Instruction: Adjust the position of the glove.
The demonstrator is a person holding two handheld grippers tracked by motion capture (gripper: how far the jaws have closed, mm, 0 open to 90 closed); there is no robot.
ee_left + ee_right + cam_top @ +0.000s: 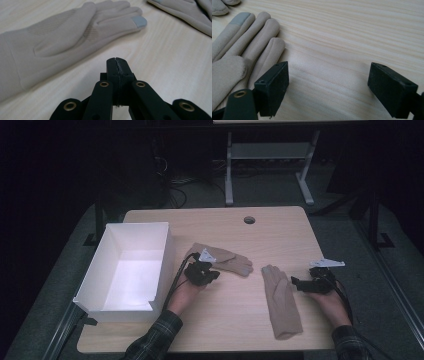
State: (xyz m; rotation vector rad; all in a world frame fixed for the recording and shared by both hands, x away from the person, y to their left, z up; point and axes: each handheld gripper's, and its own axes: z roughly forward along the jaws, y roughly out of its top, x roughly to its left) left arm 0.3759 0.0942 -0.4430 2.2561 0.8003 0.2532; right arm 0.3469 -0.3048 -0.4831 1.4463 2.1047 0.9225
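So there's a white box [131, 270] on the left side of the wooden table [280, 227], open on top, and as far as the high view goes it's got nothing inside, just bare white floor and walls. Two beige gloves are lying out on the wood beside it. The left glove [220, 259] sits just right of the box with its long axis running mostly sideways, fingers pointing right and a bit toward the person. The right glove [281, 300] lies near the table's middle-right, long axis running front to back, fingers pointing away from the person and cuff at the near edge. The gripper views add details you can't make out from above: the left gripper view shows a grey fingertip patch [139, 21] on the left glove plus ribbed texture on its palm, and the right gripper view shows the same kind of grey patch [240, 18] on the right glove. The left gripper [214, 273] is right next to the left glove, jaws pressed tight together with nothing between them. The right gripper [296, 282] sits just beside the right glove's fingers, jaws spread wide over bare wood.
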